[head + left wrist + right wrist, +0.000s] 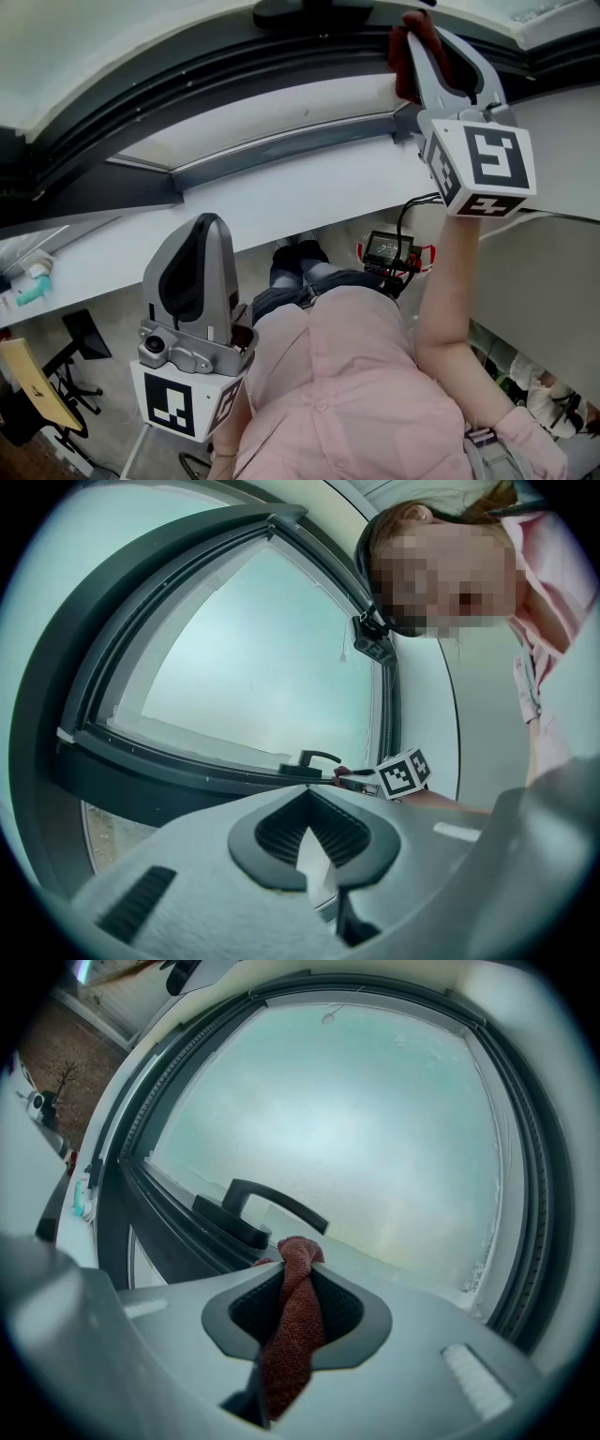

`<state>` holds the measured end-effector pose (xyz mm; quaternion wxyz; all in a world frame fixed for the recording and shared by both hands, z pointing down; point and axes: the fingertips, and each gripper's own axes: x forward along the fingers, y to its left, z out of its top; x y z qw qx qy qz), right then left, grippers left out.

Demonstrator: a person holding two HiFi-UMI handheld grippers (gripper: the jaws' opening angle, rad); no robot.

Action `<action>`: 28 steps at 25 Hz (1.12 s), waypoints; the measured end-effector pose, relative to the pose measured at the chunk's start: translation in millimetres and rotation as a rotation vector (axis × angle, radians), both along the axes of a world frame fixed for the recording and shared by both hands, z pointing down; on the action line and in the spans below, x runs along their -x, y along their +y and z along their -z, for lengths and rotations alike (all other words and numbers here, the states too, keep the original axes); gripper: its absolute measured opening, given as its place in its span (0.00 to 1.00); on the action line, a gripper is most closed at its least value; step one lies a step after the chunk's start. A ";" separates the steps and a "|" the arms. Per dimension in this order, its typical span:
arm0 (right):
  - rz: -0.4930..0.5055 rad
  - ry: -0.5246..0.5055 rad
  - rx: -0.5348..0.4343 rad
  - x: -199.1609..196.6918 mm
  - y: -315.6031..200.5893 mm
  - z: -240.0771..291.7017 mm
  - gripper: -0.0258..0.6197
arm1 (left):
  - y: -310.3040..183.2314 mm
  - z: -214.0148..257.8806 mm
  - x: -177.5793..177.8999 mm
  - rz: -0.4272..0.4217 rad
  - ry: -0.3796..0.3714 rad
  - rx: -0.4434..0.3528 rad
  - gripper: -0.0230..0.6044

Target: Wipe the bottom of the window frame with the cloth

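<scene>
One cloth (pixel 287 1349) clamped between right gripper (pixel 300 1252) jaws | left gripper (pixel 307 794) jaws together

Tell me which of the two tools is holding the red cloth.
The right tool, up at the window frame, grips the cloth; the left tool holds nothing.

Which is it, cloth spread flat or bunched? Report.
Bunched. The red cloth is pinched into a narrow strip between the shut jaws of the right gripper, its tip poking out near the window handle.
</scene>
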<state>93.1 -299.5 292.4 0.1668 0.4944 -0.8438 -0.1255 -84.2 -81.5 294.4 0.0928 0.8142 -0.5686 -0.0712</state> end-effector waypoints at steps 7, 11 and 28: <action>0.004 0.023 -0.018 -7.3 -2.4 -0.8 0.14 | 1.0 2.7 -5.8 -0.005 -0.007 -0.013 0.04; -0.023 0.019 -0.016 -21.6 -10.4 -0.7 0.14 | -1.2 4.0 -9.1 -0.005 -0.004 -0.029 0.04; 0.002 0.013 0.032 -47.5 -14.5 -3.1 0.14 | -0.9 16.0 -35.4 -0.008 -0.012 -0.061 0.04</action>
